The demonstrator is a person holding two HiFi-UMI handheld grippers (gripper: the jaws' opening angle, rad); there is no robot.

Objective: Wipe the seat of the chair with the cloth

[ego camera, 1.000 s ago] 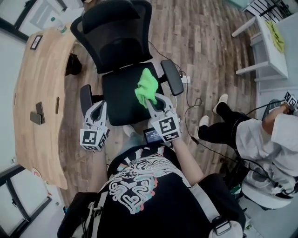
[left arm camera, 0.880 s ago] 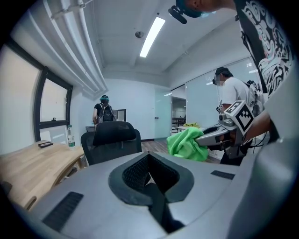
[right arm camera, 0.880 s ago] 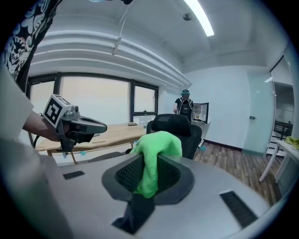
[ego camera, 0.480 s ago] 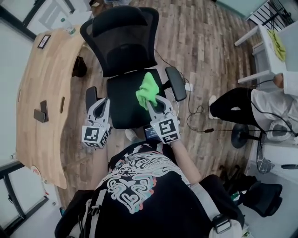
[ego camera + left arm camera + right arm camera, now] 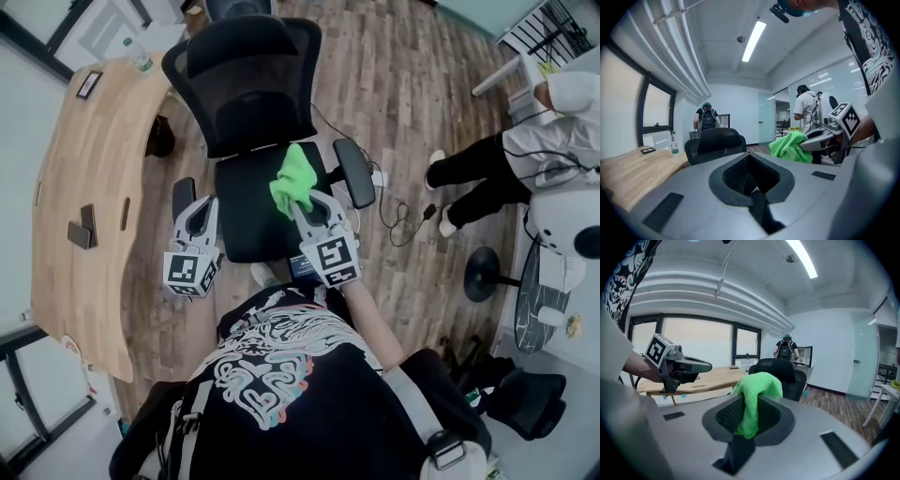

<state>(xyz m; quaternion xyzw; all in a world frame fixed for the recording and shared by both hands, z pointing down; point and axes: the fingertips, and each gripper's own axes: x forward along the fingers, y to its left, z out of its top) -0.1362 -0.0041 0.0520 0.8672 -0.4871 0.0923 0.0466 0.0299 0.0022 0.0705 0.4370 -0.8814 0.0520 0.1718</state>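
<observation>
Gripping the cloth (image 5: 757, 389), my right gripper (image 5: 749, 420) has its jaws pressed onto a fold of it. The green fabric runs down between the pads (image 5: 727, 414) and bunches in a heap over and ahead of the tips. From the head view the cloth (image 5: 293, 178) hangs over the right side of the seat (image 5: 246, 211), near the right armrest (image 5: 353, 172); I cannot tell whether it touches the seat. My left gripper (image 5: 199, 214) sits at the seat's front left corner, just beside the left armrest (image 5: 184, 197), well apart from the cloth. In its own view the left gripper (image 5: 751, 180) has its jaws together with nothing between them, and the cloth (image 5: 790, 146) shows off to the right.
</observation>
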